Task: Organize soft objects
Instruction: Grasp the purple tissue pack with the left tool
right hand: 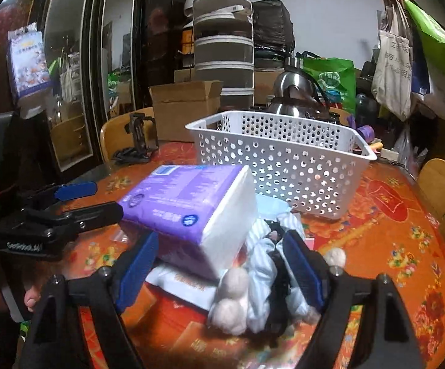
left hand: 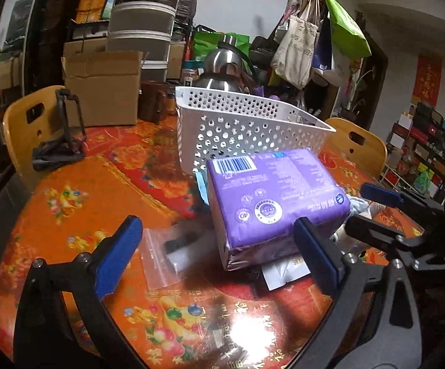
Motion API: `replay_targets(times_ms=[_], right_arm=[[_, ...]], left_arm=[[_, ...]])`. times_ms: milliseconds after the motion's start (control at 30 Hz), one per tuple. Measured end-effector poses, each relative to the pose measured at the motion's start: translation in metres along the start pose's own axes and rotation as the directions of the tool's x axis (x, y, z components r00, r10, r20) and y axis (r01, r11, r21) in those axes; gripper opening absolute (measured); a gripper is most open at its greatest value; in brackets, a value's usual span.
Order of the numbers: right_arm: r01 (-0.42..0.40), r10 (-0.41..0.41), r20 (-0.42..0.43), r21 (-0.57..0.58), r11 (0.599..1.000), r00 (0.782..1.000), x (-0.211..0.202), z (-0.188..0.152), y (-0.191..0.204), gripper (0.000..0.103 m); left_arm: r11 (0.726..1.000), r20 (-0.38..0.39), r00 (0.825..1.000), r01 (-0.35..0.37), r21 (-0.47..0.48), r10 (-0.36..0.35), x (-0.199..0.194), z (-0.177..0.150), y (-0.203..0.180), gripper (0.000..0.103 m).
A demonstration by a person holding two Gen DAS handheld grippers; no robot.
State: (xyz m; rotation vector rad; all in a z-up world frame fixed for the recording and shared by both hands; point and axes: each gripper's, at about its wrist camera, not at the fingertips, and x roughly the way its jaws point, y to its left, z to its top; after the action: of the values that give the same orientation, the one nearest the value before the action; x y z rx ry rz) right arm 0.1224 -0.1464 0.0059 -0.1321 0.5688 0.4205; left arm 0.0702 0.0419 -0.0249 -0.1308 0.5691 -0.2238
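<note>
Blue jaws of the left gripper (left hand: 219, 255) stand wide apart, low in the frame, gripping nothing. Mid-frame, the purple tissue pack (left hand: 271, 196) sits tilted on other soft things on the orange surface (left hand: 68, 203). Behind it stands the white basket (left hand: 238, 126) (full of holes). Right gripper (right hand: 222, 266) jaws are released around a striped cloth (right hand: 262, 264).

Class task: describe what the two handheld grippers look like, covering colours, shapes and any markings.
The left gripper and the right gripper both have black angular frames with silver bolts and flat blue finger pads. White lettering, too blurred to read, marks the left gripper's body in the right wrist view.
</note>
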Motion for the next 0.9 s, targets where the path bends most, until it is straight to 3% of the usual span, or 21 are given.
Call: replay_targets(times_ms=[100, 333, 500, 567, 800, 900], right_arm=[[-0.006, 0.006, -0.015, -0.028, 1.000, 1.000, 0.010, -0.001, 0.001, 0.069], [-0.053, 0.050, -0.034, -0.084, 0.995, 0.998, 0.020, 0.000, 0.005, 0.066], [-0.087, 0.082, -0.045, -0.098, 0.991, 0.996, 0.025, 0.000, 0.005, 0.056], [-0.095, 0.089, -0.056, -0.114, 0.989, 0.994, 0.027, 0.000, 0.008, 0.052], [-0.092, 0.086, -0.056, -0.100, 0.991, 0.995, 0.028, 0.001, 0.004, 0.049], [-0.088, 0.084, -0.057, -0.084, 0.993, 0.995, 0.027, 0.001, 0.002, 0.046]], left_arm=[[0.999, -0.007, 0.999, 0.033, 0.002, -0.033, 0.010, -0.006, 0.001, 0.097], [0.995, -0.013, 0.997, 0.075, 0.067, -0.074, 0.023, -0.004, -0.017, 0.094], [0.990, -0.025, 0.994, 0.110, 0.085, -0.108, 0.030, 0.000, -0.024, 0.080], [0.988, -0.035, 0.992, 0.125, 0.092, -0.122, 0.032, 0.000, -0.026, 0.067], [0.988, -0.030, 0.989, 0.146, 0.055, -0.144, 0.032, 0.002, -0.022, 0.049], [0.989, -0.021, 0.989, 0.145, 0.034, -0.144, 0.029, 0.001, -0.019, 0.046]])
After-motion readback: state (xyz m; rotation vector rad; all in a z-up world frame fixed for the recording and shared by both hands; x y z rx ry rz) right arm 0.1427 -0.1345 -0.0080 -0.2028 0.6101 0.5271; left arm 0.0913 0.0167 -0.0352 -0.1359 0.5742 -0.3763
